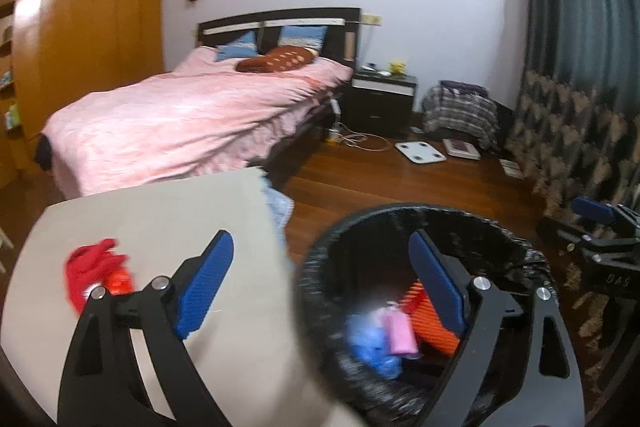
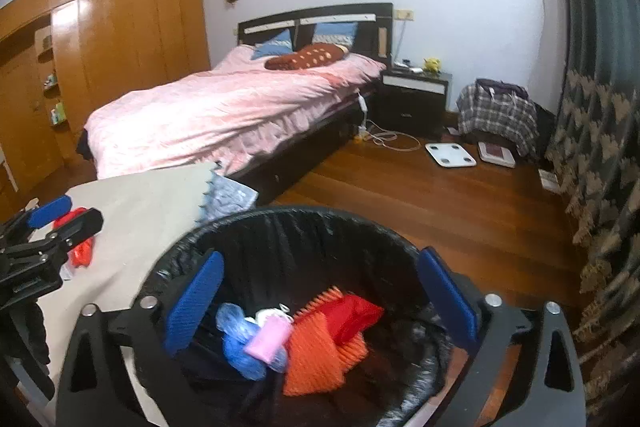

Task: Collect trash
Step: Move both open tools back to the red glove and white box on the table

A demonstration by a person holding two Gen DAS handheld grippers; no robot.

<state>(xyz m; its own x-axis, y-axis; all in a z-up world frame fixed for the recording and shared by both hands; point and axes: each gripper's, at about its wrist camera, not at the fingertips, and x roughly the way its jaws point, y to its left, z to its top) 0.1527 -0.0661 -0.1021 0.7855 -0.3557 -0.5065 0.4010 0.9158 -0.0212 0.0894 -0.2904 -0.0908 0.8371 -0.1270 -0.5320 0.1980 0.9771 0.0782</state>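
Note:
A bin with a black liner [image 2: 288, 223] stands on the floor beside a beige table [image 2: 140, 207]. Inside lie an orange ribbed piece [image 2: 316, 351], a red wrapper [image 2: 352, 315], a pink piece [image 2: 268, 341] and a blue crumpled bag [image 2: 240, 347]. My right gripper [image 2: 322, 257] hangs open over the bin with nothing between its fingers. My left gripper [image 1: 320, 243] is open too and empty, spanning the table's edge and the bin [image 1: 400, 215]. Red trash [image 1: 96, 273] lies on the table [image 1: 160, 219], left of the left gripper's left finger [image 1: 208, 279].
A bed with a pink cover [image 1: 180, 119] stands behind the table. A dark nightstand [image 1: 380, 99], a white scale [image 1: 420, 151], cables and a plaid bag [image 1: 460, 111] are by the far wall. A patterned curtain [image 1: 580, 131] hangs at the right and a wooden wardrobe [image 1: 88, 39] at the left.

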